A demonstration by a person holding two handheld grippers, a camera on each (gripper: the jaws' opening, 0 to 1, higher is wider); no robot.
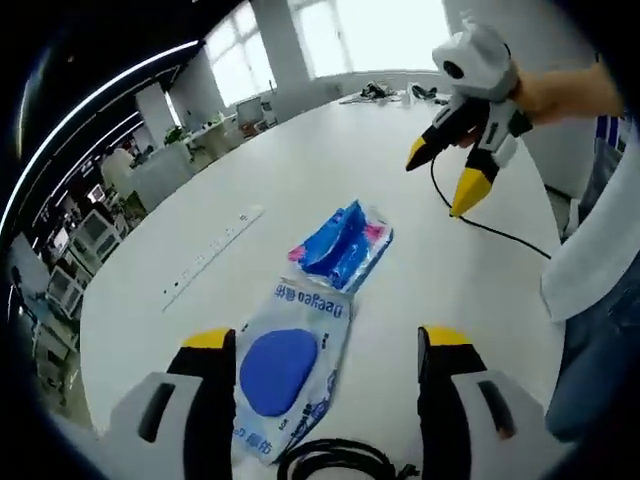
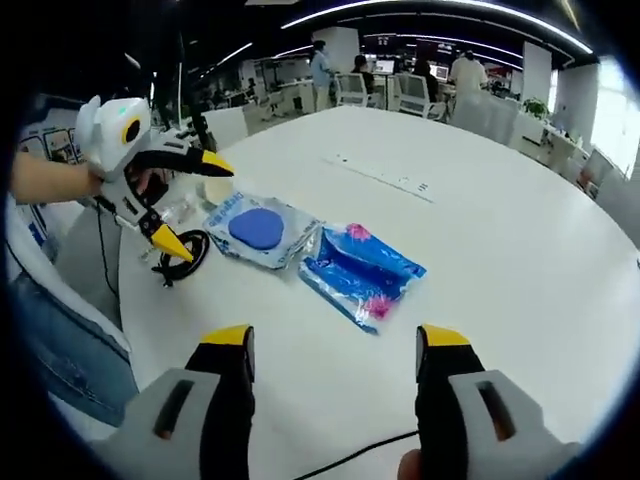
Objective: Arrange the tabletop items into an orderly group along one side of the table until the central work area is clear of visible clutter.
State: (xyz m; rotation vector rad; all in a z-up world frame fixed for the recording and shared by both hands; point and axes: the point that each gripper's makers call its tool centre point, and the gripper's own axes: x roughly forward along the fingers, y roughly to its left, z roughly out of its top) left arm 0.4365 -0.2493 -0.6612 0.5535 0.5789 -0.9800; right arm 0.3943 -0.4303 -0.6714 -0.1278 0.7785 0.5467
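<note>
I see a big white round bench w/ two packets lying flat near its edge on my side. The left gripper view gives the window side of the room; the right gripper view gives the office side instead, w/ desks, chairs and people standing far off.

The white pouch w/ blue disc sits right ahead of my left tool, between its spread jaws, nothing pinched. In the right gripper view the same pouch lies far-left, beside the left tool, seen side-on w/ jaws apart; can't tell from there if a jaw touches it.

The blue-and-pink packet touches the pouch's far end in the left gripper view; in the right gripper view it lies ahead of my right tool, well short of the jaws. Right tool's jaws spread, holding nothing; in the left gripper view it hangs above the bench, far right, held by a hand.

A black cable loop lies at the near edge by the left tool; the right gripper view shows it as a coil under that tool. A strip of sockets is set in the bench mid-way across.
</note>
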